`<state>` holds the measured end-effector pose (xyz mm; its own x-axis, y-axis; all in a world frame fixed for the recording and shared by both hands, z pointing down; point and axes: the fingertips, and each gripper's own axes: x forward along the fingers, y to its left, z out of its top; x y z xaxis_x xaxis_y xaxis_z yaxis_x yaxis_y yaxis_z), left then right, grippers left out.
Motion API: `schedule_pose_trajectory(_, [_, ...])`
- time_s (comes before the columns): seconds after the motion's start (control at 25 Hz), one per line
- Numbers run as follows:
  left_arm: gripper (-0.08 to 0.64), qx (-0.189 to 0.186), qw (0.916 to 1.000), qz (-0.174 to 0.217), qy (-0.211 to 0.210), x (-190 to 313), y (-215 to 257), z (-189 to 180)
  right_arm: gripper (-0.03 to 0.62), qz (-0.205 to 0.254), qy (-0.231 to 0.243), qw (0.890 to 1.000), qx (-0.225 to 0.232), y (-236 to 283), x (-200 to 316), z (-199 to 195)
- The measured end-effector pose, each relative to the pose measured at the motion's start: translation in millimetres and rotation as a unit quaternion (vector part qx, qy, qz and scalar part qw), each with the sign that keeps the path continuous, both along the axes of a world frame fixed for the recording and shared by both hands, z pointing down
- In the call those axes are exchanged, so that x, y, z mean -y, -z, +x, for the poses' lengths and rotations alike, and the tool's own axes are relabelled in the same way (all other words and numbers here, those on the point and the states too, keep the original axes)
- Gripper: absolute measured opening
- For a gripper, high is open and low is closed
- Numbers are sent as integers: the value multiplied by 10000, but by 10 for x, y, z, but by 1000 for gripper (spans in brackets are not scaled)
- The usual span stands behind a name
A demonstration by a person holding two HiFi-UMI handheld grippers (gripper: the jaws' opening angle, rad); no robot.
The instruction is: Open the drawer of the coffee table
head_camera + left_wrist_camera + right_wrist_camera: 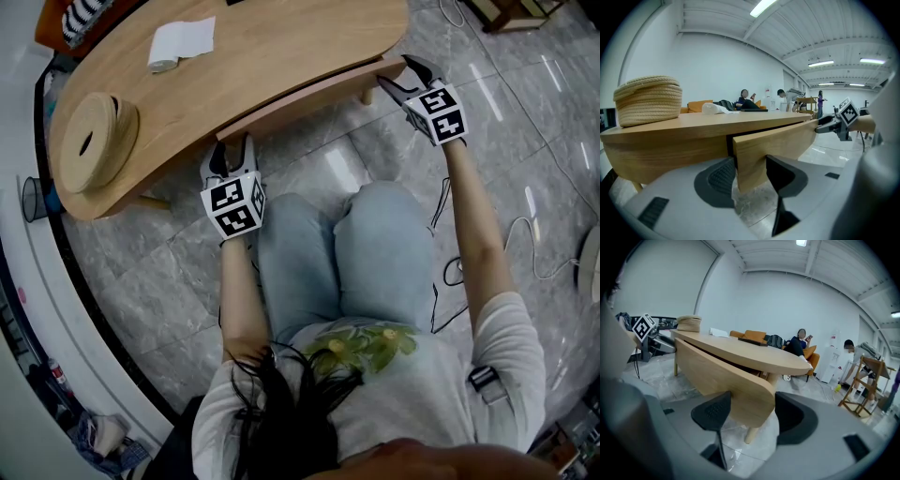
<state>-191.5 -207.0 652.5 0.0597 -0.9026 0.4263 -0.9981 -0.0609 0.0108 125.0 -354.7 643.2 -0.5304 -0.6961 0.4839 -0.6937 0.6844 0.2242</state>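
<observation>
Drawer front (309,97) between jaws of left gripper (234,146) and right gripper (405,75)

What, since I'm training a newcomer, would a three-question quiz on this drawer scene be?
1. True or false: the drawer front stands slightly out from the coffee table.
2. Which thing stands on the tabletop? A woven basket; B kettle; C flower vase.
3. Fill in: the left gripper and the right gripper are each shut on one ___ of the drawer front.
Key: 1 true; 2 A; 3 end.
</observation>
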Motion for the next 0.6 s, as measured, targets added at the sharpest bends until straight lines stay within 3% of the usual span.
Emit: schedule_pose_trajectory(0.6, [212, -67, 10000, 10, -52, -234, -6, 104, 296, 8, -19, 10000, 35, -10, -227, 106])
